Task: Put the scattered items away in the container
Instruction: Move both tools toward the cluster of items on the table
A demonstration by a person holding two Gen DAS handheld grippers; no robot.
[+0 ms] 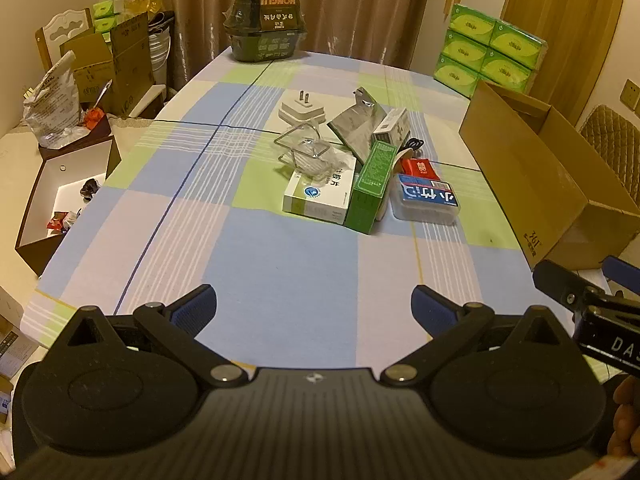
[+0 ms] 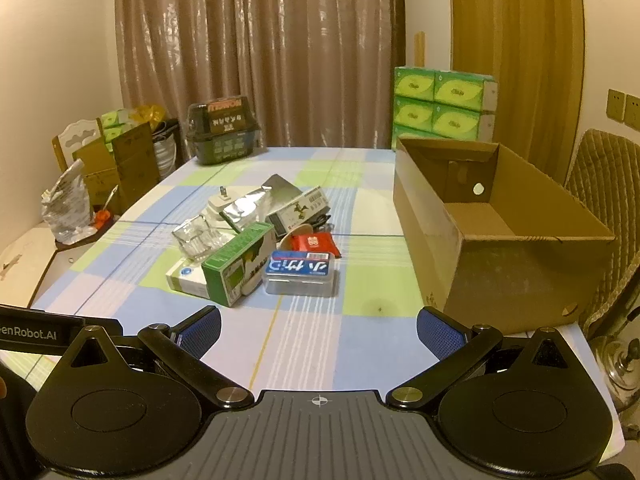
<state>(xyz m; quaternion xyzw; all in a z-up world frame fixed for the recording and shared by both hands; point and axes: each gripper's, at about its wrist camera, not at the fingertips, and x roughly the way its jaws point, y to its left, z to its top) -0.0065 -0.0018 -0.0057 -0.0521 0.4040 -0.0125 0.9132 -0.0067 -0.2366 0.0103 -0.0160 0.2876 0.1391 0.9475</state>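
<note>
Both grippers, left [image 1: 314, 308] and right [image 2: 319, 330], gape empty; pile [image 2: 260, 248] lies ahead, box [image 2: 460, 248] beside the right.

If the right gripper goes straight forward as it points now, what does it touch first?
Most likely the clear plastic box with the blue label, the nearest of the pile, just left of centre between the open fingers of the right gripper. Before it only bare tablecloth shows. Depth is uncertain.

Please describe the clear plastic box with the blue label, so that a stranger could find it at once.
Start at the open cardboard box on the checked table. Left of it lies a pile; the plastic box is its nearest right-hand item. Only it is transparent with a blue label.
</note>
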